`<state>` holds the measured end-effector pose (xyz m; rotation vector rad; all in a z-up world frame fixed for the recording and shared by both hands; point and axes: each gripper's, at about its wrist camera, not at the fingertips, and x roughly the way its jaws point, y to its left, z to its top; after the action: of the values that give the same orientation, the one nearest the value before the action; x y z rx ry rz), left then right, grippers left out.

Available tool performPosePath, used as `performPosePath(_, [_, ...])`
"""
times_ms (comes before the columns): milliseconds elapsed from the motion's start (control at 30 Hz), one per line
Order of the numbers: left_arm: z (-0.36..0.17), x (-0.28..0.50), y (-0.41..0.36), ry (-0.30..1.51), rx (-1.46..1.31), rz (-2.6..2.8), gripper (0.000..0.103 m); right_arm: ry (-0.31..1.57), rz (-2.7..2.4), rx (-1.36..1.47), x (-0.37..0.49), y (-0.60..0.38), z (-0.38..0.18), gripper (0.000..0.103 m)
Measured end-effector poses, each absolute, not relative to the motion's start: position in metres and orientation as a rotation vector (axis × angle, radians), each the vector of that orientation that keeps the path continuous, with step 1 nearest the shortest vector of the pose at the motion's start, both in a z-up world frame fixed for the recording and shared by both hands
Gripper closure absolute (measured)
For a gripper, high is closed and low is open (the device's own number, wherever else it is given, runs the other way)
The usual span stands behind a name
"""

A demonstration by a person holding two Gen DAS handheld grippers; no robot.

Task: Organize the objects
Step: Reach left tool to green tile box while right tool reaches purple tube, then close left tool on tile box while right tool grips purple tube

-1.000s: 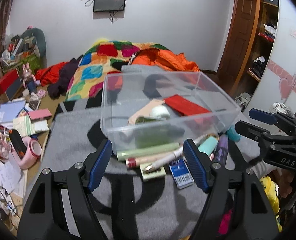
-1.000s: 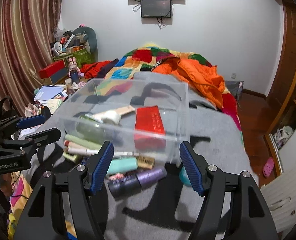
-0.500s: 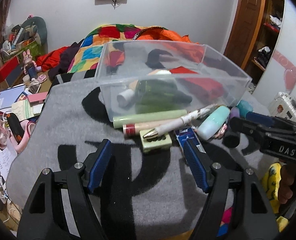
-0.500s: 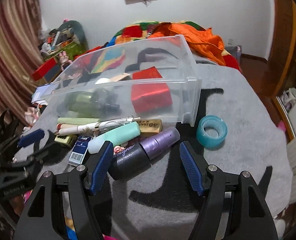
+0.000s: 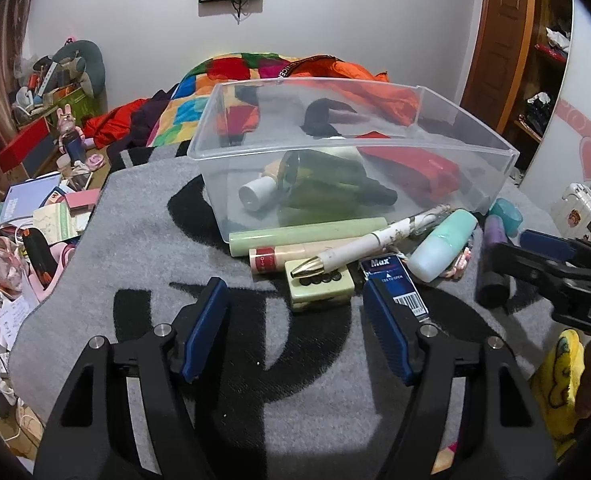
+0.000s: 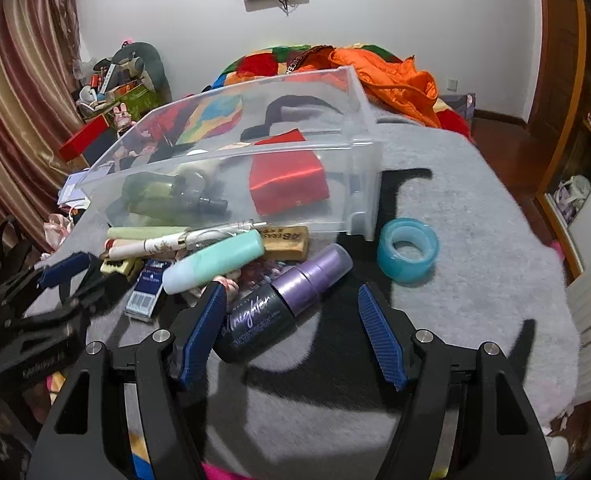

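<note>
A clear plastic bin (image 5: 475,128) sits on a grey blanket and holds a green bottle (image 5: 319,184) and a red box (image 5: 411,168). Loose items lie in front of it: a green tube (image 5: 307,234), a white pen (image 5: 375,240), a mint bottle (image 5: 441,246) and a blue Max box (image 5: 395,284). My left gripper (image 5: 293,292) hovers low with its jaws closing; a pale green box (image 5: 319,290) lies just beyond and between its tips, untouched. My right gripper (image 6: 291,296) stands open around a purple-and-black spray bottle (image 6: 279,304), which lies close to its left finger.
A blue tape roll (image 6: 407,250) lies right of the bin (image 6: 359,92), with a tan eraser block (image 6: 285,238) against the bin's front. A cluttered bedside heap of books and boxes (image 5: 43,208) lies left. A colourful quilt (image 5: 231,72) lies behind.
Both grippers have sunk toward the loose items in front of the bin. The spray bottle now lies between the right fingers. The right view has tilted.
</note>
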<state>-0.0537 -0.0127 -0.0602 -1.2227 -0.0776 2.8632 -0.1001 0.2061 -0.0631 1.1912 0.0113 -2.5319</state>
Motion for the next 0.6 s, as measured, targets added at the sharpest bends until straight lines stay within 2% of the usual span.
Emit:
performPosePath(67, [-0.062, -0.056, -0.013, -0.090, -1.230, 2.859, 0.034, 0.032, -2.540, 1.183, -0.095, 0.211, -0.060, 0.038])
performPosePath(367, [-0.070, -0.069, -0.007, -0.110, -1.251, 2.864, 0.052, 0.012, -2.541, 1.215, -0.099, 0.208, -0.058, 0.038])
performPosePath(500, [-0.069, -0.065, -0.007, -0.102, -1.240, 2.866, 0.069, -0.091, -2.491, 1.269, -0.112, 0.203, -0.069, 0.038])
performPosePath(600, [-0.069, -0.059, -0.011, -0.122, -1.234, 2.847, 0.070, -0.095, -2.485, 1.261, -0.109, 0.201, -0.071, 0.038])
